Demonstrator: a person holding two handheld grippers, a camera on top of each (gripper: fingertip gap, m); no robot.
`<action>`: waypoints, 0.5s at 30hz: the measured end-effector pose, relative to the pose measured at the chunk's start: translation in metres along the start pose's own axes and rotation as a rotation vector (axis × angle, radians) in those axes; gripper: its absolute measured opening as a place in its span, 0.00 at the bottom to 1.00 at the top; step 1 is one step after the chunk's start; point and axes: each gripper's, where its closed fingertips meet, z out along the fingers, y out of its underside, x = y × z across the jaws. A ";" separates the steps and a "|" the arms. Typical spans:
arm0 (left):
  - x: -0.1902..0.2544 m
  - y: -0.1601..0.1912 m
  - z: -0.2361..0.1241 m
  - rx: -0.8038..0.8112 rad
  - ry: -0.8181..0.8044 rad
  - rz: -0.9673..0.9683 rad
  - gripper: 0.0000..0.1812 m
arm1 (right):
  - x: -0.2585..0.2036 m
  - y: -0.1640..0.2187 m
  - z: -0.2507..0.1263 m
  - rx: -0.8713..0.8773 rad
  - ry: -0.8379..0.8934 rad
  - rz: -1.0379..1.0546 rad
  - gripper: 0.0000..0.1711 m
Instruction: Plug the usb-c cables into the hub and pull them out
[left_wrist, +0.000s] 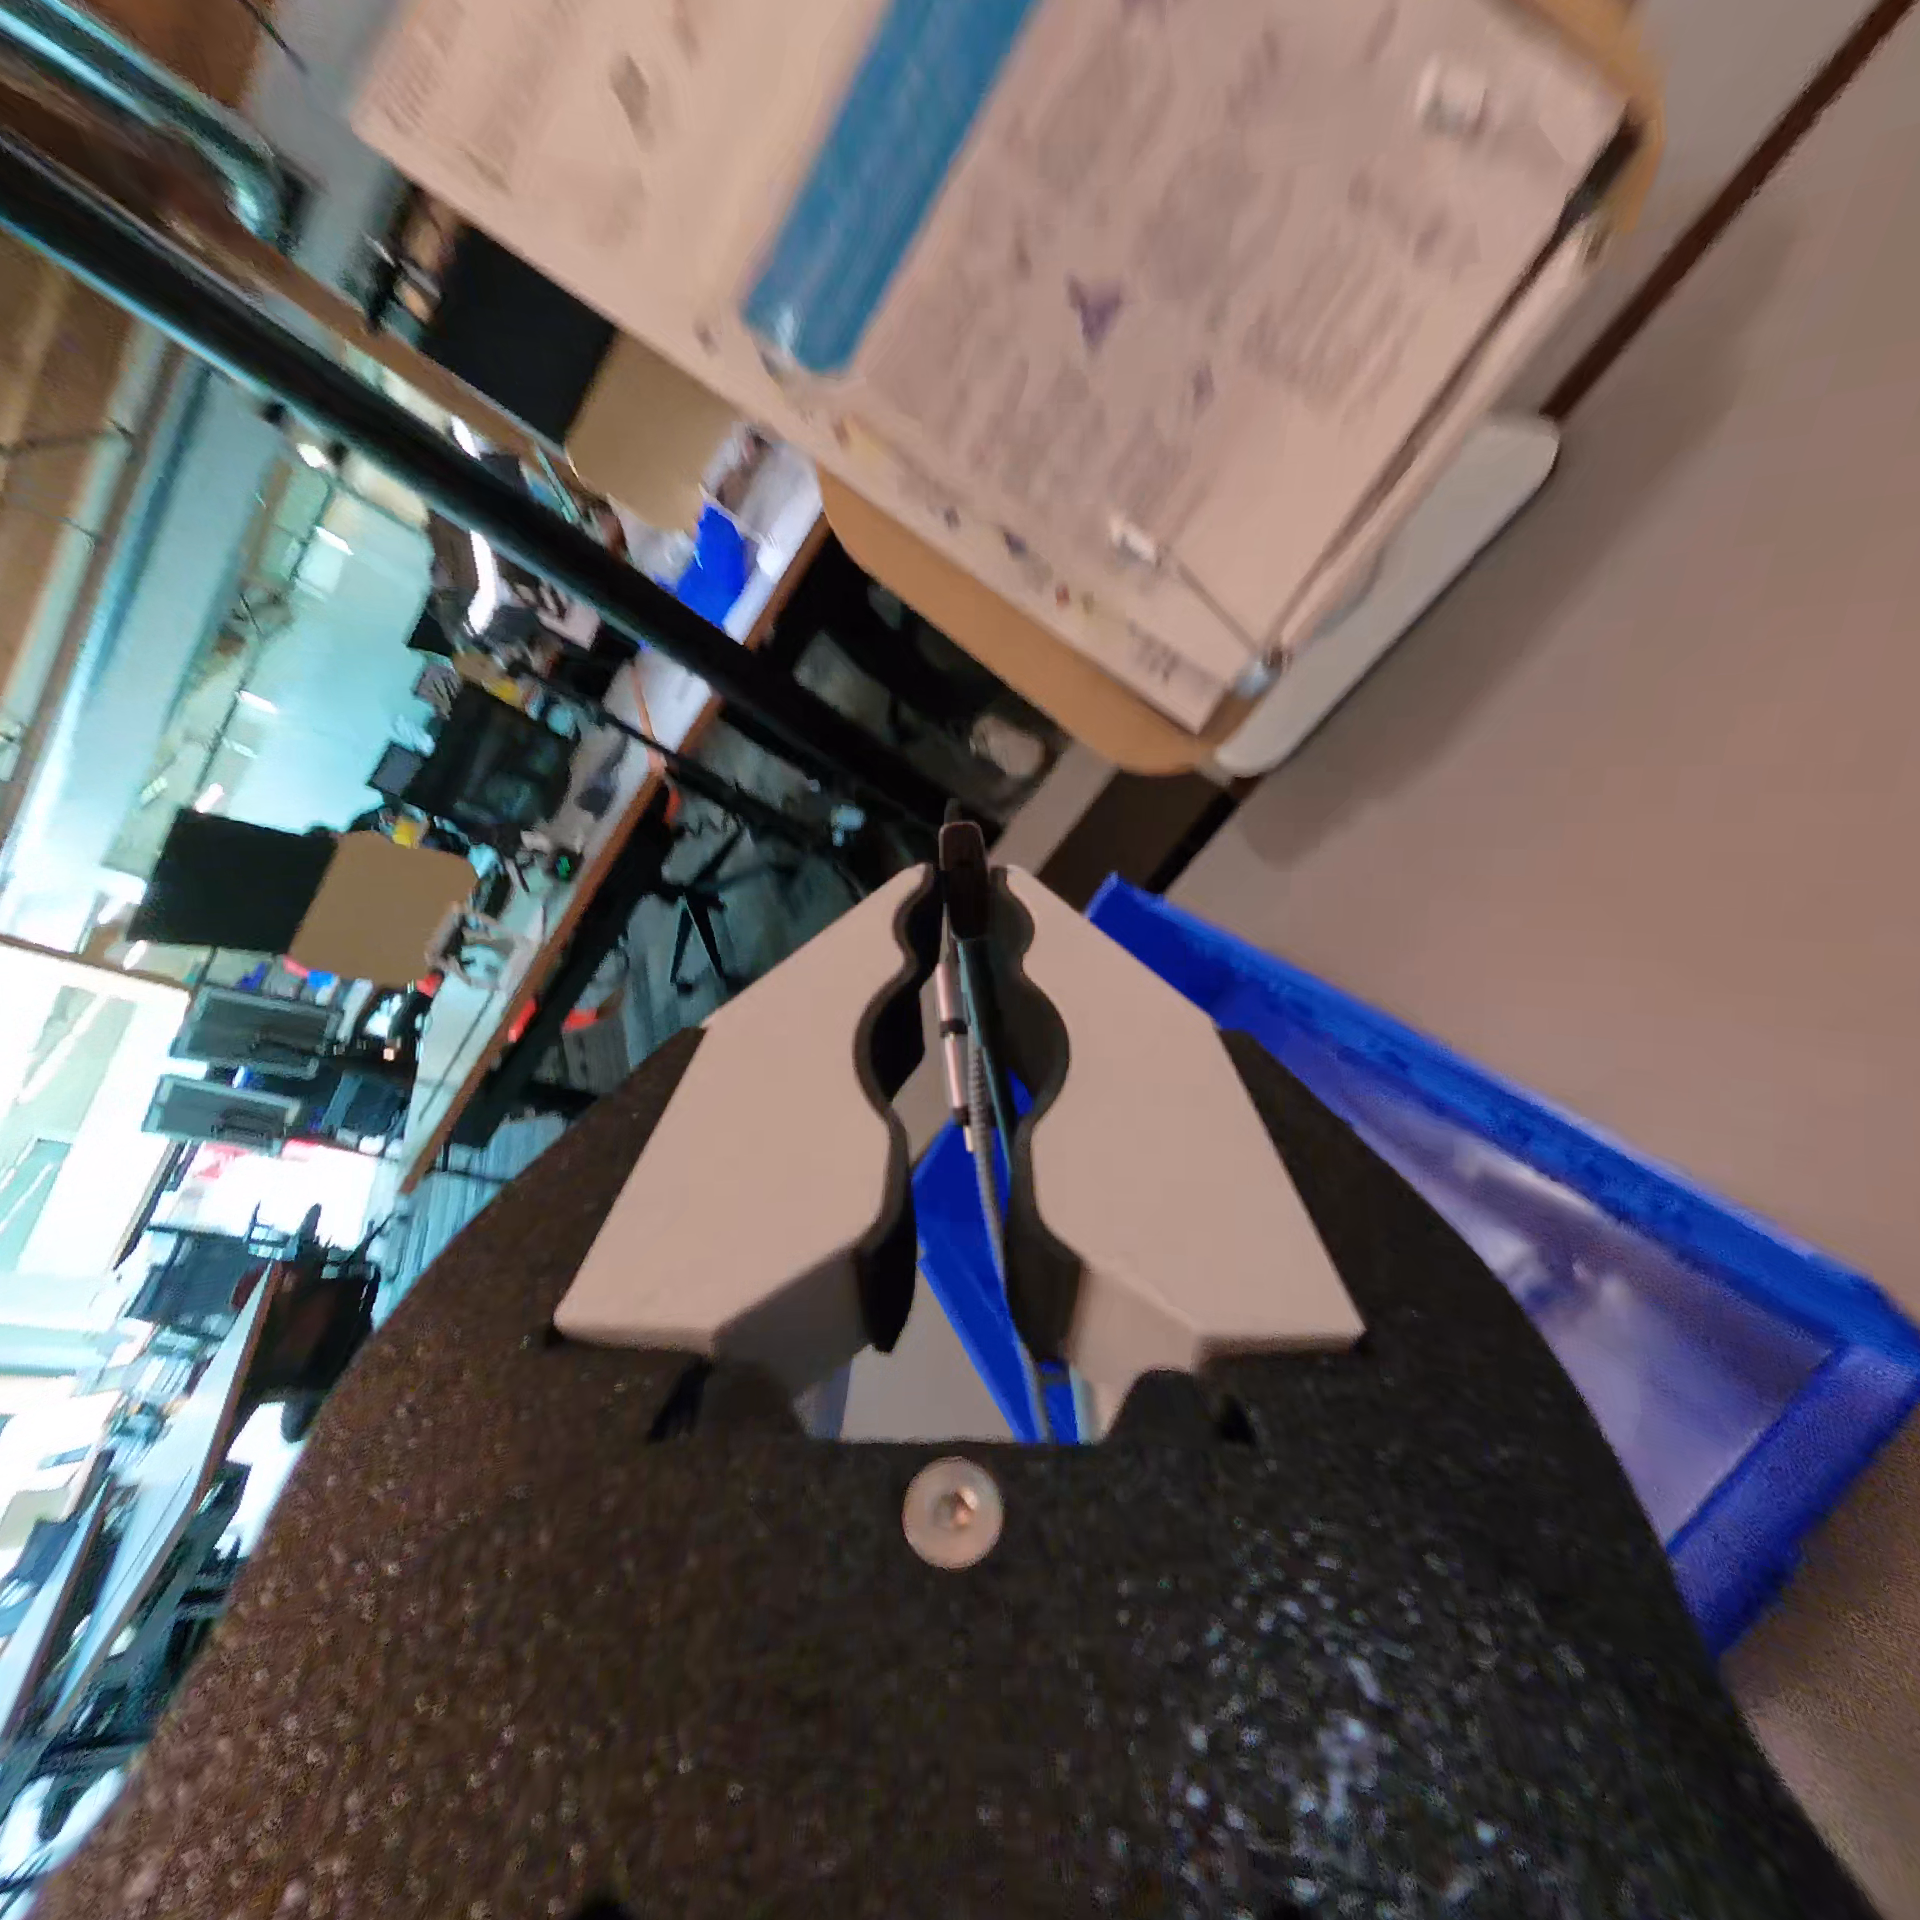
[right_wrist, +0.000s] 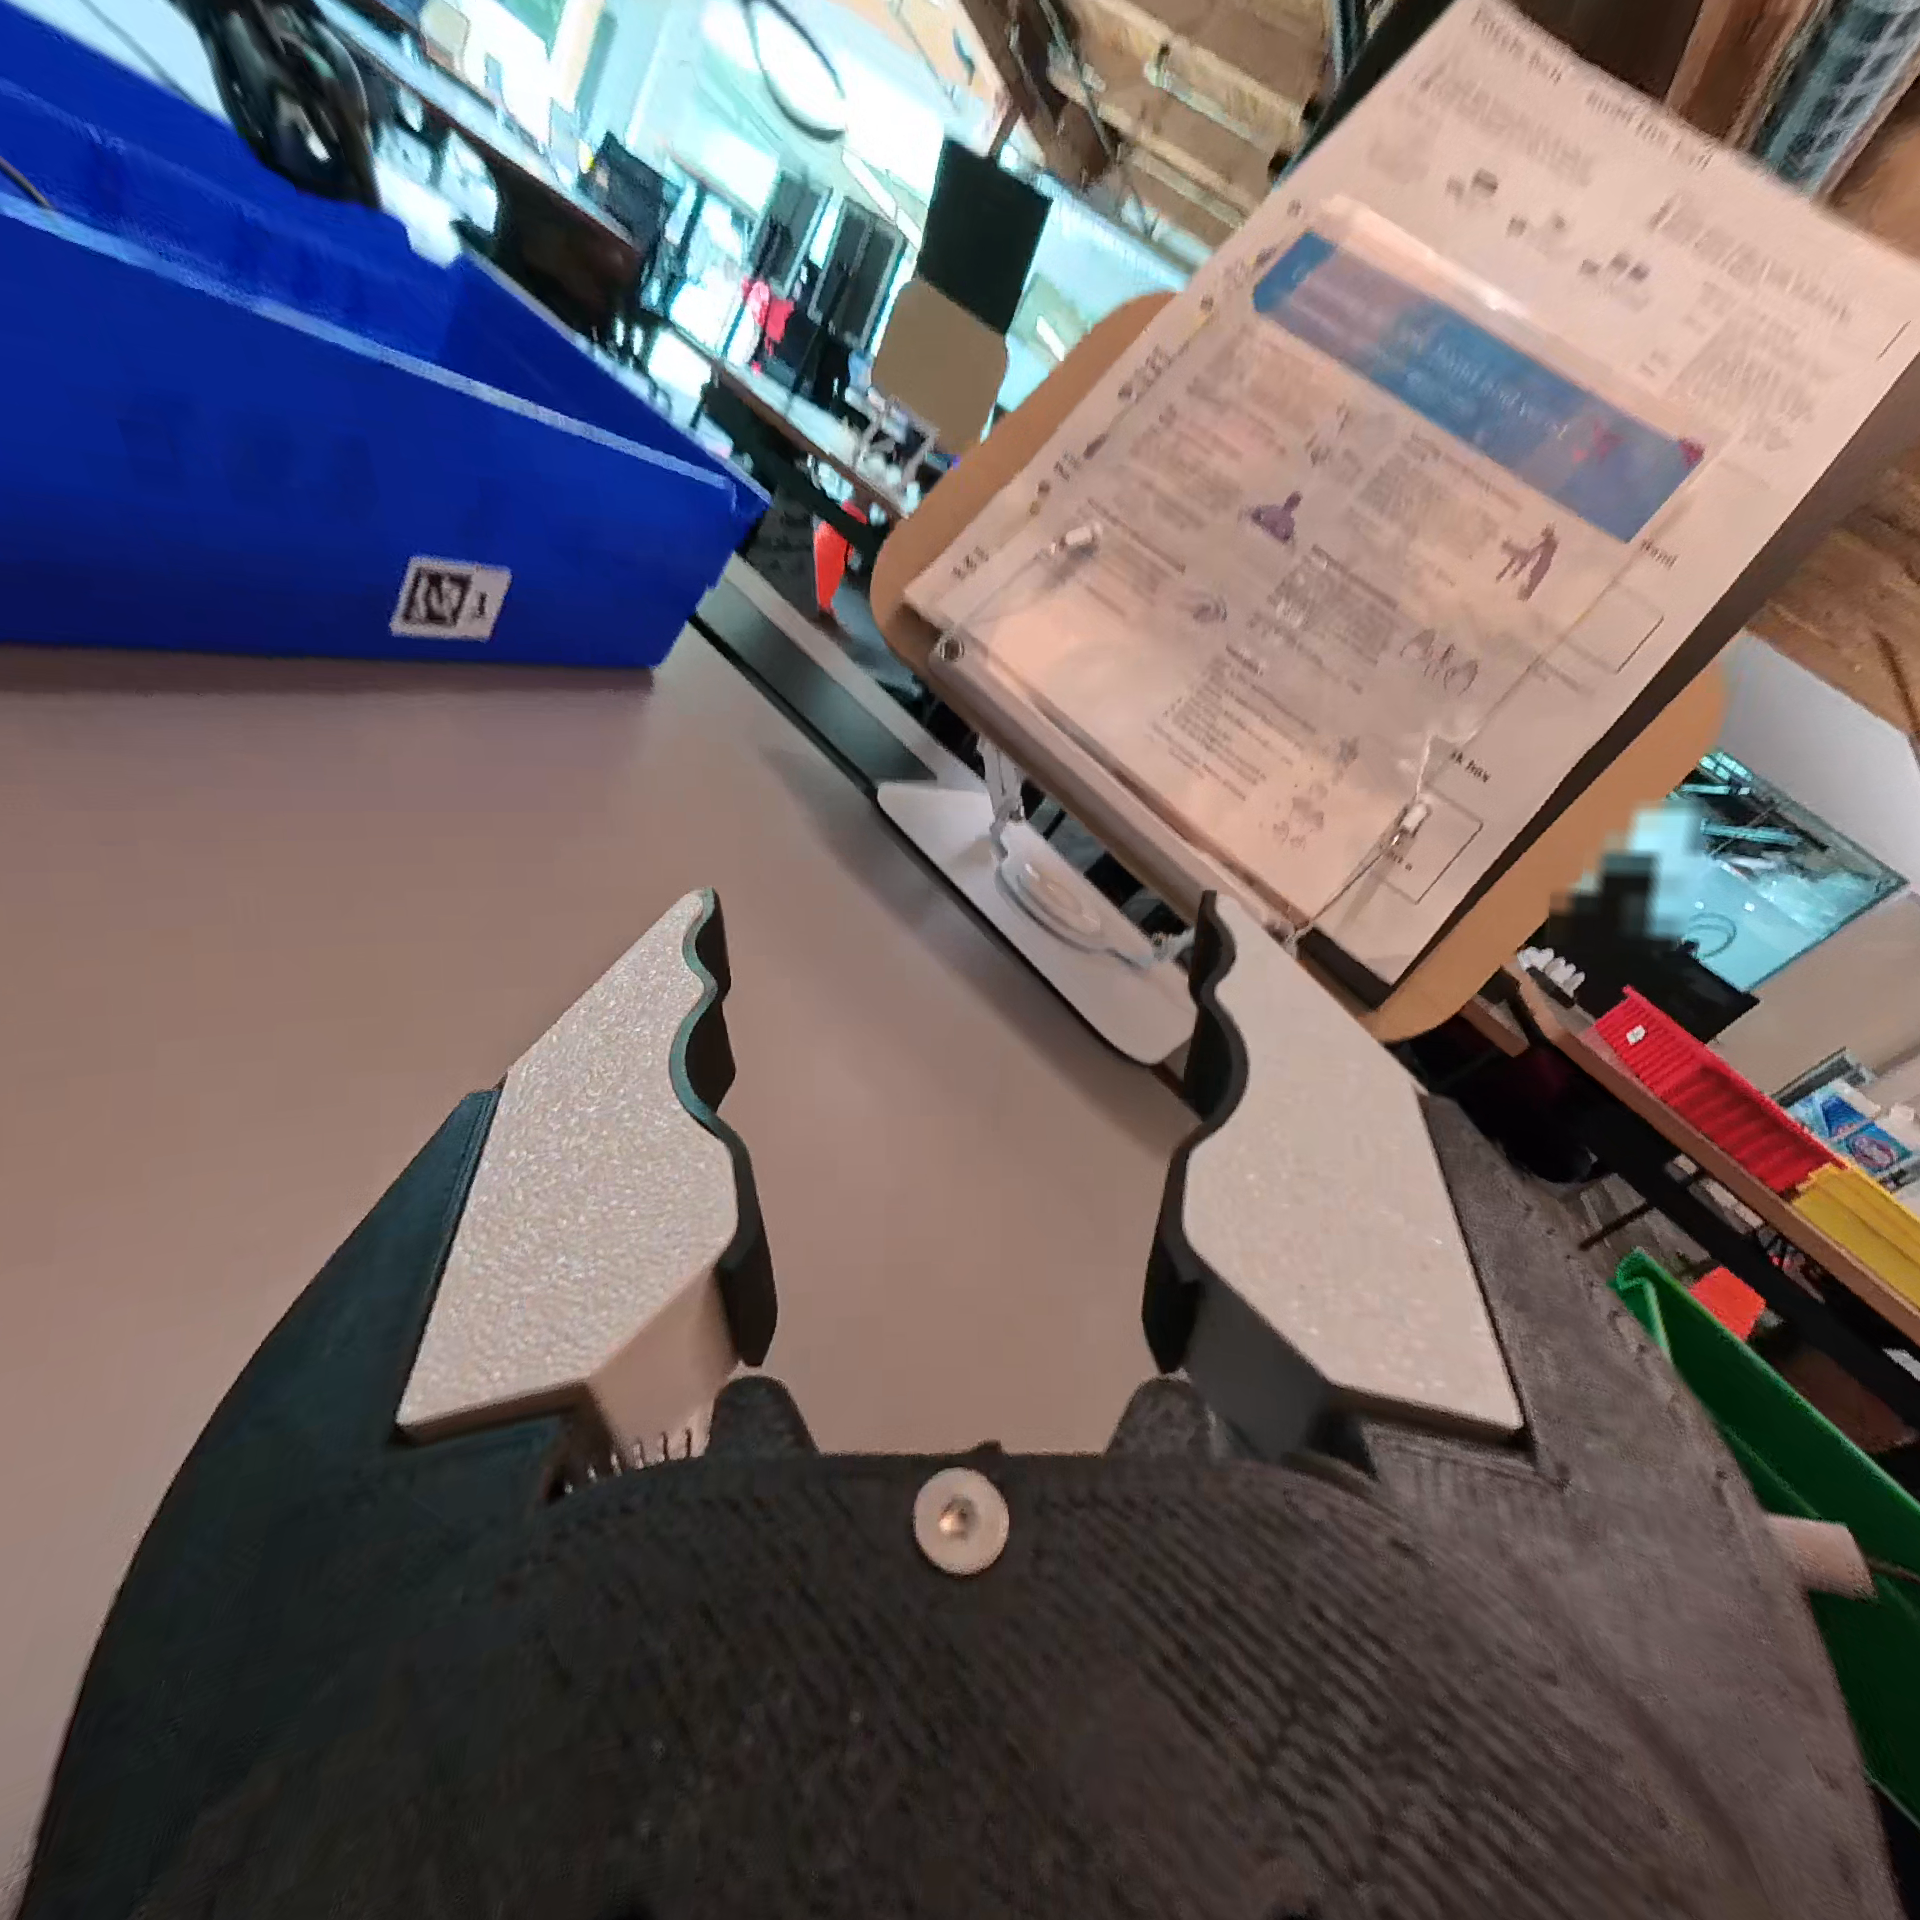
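Risk: cable (left_wrist: 966, 997) pinched near tips of left hand-held gripper (left_wrist: 964, 883) may slip or twist | right hand-held gripper (right_wrist: 961, 935) spread, empty above desk (right_wrist: 312, 883) | hub unseen

Left wrist view: the whole frame is tilted and motion-blurred. The printed sheet (left_wrist: 1039, 260) on its stand is smeared, and its upper part is cut off by the top edge. The cable (left_wrist: 1003, 1195) pinched between the left tongs (left_wrist: 964, 883) runs down behind the tongs' body, so its far end is hidden; only the dark plug tip (left_wrist: 961, 847) protrudes. The blue bin (left_wrist: 1558, 1195) is partly covered by the tongs, and its contents cannot be determined.

Right wrist view: the document holder (right_wrist: 1351, 571) is blurred. The green bin (right_wrist: 1787, 1455) is cut off at the right edge. Background workstations are too small to identify.
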 end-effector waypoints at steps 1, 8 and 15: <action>-0.006 -0.015 -0.015 0.051 -0.015 -0.011 0.03 | 0.001 -0.008 -0.002 0.032 0.011 0.002 0.51; -0.005 -0.122 -0.107 0.420 0.075 -0.122 0.04 | 0.032 -0.056 -0.024 0.191 0.242 -0.120 0.47; 0.061 -0.186 -0.123 0.564 0.377 -0.224 0.03 | 0.067 -0.106 -0.074 0.423 0.446 -0.205 0.41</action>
